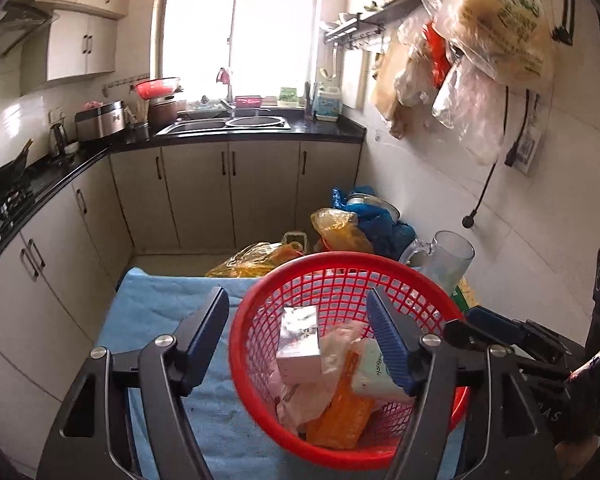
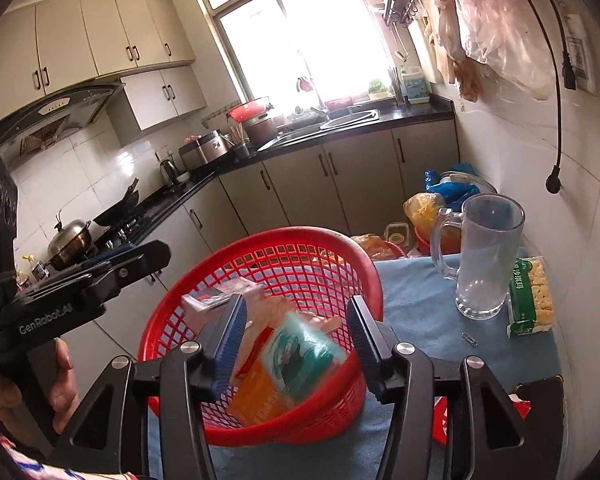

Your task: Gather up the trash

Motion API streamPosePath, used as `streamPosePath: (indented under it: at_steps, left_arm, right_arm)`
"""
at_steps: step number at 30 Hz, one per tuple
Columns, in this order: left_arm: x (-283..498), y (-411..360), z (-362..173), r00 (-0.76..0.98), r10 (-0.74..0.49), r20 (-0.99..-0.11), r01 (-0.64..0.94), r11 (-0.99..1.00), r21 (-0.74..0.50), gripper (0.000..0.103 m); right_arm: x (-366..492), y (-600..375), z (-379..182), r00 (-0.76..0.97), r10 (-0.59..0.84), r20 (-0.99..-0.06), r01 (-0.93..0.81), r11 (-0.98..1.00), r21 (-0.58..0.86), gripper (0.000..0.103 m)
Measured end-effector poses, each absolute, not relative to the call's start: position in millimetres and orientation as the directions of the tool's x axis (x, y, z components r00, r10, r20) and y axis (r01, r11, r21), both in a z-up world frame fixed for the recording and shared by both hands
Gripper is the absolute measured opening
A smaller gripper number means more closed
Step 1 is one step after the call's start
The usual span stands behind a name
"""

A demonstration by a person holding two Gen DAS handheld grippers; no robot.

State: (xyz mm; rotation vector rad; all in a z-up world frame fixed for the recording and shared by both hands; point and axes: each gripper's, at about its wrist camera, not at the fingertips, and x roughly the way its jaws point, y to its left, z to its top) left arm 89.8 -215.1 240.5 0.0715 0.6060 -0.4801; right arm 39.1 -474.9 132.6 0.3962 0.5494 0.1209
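Both grippers are tilting down over the red basket on the blue-clothed table. The left gripper and right gripper are holding their fingers open, gripping nothing. The trash is lying inside the basket; a glass mug is standing at 2 o'clock.

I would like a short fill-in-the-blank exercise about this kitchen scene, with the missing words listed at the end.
1. The trash lies inside a red plastic ____.
2. The table is covered with a cloth whose colour is ____.
3. The empty glass mug stands ____ the packet of noodles.
4. No trash is gripped by the left gripper or the right gripper; the jaws of both are ____.

Missing words: basket; blue; beside; open
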Motion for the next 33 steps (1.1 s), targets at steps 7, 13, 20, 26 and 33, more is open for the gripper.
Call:
streamPosePath:
  at_steps: [7,13,20,26,33]
  left_arm:
    - [62.8,-186.2,250.8,0.747,-0.374,-0.55,0.411,0.91,-0.06,0.075]
    - [4.2,-146.8,257.3,0.85,-0.256,-0.46,0.317,0.947,0.059,0.093]
    - [-74.0,-94.8,261.6,0.943,-0.162,-0.29,0.204,0.972,0.12,0.103]
    - [-144.7,-62.6,254.3,0.983,-0.069,-0.169,0.091,0.988,0.126,0.103]
    - [-213.6,-45.3,236.3,0.985,-0.084,-0.149,0.1,0.99,0.102,0.103]
  right_arm:
    - [17.4,-470.6,145.5,0.857,0.214,-0.469,-0.007,0.914,0.405,0.061]
    - [-16.4,-458.5,151.1,0.854,0.237,-0.463,-0.028,0.91,0.414,0.067]
    - [-75.8,-434.5,140.0,0.835,0.278,-0.476,-0.059,0.903,0.425,0.072]
    - [-131.9,-413.1,123.0,0.825,0.287,-0.486,-0.063,0.903,0.426,0.075]
    - [-190.2,-390.5,95.6,0.82,0.249,-0.515,-0.009,0.906,0.423,0.077]
